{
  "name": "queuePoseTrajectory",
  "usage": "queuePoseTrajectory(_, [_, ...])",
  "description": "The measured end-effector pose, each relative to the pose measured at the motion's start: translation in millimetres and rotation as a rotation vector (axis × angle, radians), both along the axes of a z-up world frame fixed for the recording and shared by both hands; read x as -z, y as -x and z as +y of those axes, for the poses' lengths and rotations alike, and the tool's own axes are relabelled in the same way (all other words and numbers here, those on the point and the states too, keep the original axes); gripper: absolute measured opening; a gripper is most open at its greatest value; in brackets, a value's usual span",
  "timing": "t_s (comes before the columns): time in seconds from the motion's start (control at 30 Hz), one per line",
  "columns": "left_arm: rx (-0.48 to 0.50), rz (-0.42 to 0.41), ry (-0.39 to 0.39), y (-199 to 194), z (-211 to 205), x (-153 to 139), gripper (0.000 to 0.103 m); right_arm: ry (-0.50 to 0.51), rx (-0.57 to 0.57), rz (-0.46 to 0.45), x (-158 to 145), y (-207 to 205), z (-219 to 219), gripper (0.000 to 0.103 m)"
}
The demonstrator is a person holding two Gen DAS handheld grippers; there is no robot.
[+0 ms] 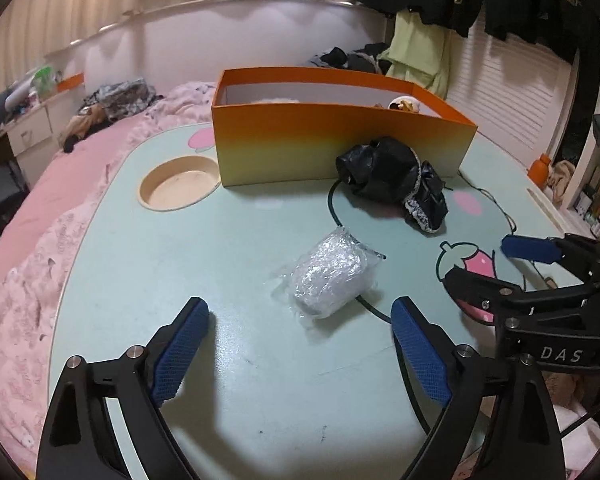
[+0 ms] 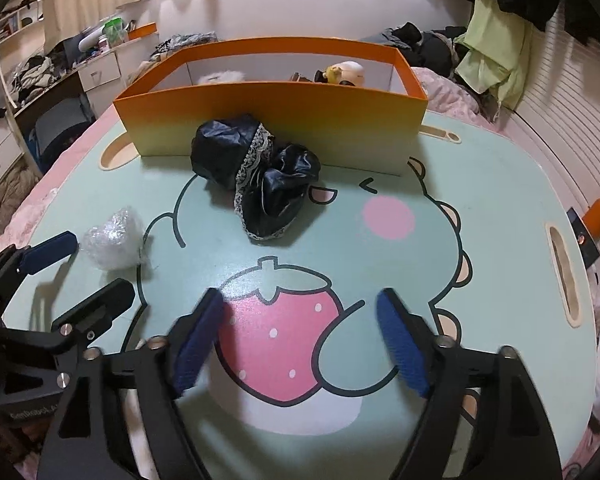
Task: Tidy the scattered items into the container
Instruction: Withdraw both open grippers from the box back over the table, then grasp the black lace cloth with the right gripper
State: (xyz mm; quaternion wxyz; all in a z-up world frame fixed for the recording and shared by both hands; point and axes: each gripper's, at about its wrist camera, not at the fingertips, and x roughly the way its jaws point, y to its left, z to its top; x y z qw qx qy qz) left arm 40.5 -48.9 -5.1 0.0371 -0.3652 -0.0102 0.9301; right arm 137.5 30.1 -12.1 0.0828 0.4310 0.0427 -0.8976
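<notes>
Both grippers hung over the pale green lap table (image 2: 480, 184) with its cartoon print, each with its blue-padded fingers spread wide and nothing between them. The left gripper (image 1: 300, 320) pointed at a bundle wrapped in clear crinkled plastic (image 1: 328, 276), which lay on the table just ahead of its fingertips, not touched by either pad. The right gripper (image 2: 300, 312) sat over the printed strawberry (image 2: 276, 344), well short of any loose item.

Farther back, a crumpled black satin garment with lace trim (image 2: 256, 176) lay on the table, its far edge right up against the front wall of the orange box (image 2: 276, 116). I could not tell for sure whether it touched the cardboard. The box stood upright at the far side of the table, open on top. Inside it, a white fluffy thing (image 2: 222, 76) showed toward the left and a small plush toy with a yellow face (image 2: 342, 72) toward the right, both only partly visible over the rim.

The plastic bundle lay to the left of the garment, apart from it. A round cup recess (image 1: 178, 184) was sunk into the table beside the box's left end.
</notes>
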Motion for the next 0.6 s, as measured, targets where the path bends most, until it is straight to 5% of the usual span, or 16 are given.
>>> queuePoseTrajectory(0.3, [-0.014, 0.007, -0.005, -2, -2, 1, 0.093, 0.102, 0.017, 0.017, -5, 2, 13, 0.083])
queuePoseTrajectory(0.6, [-0.026, 0.01, -0.015, -2, -5, 1, 0.093, 0.051, -0.058, 0.072, -22, 27, -15, 0.083])
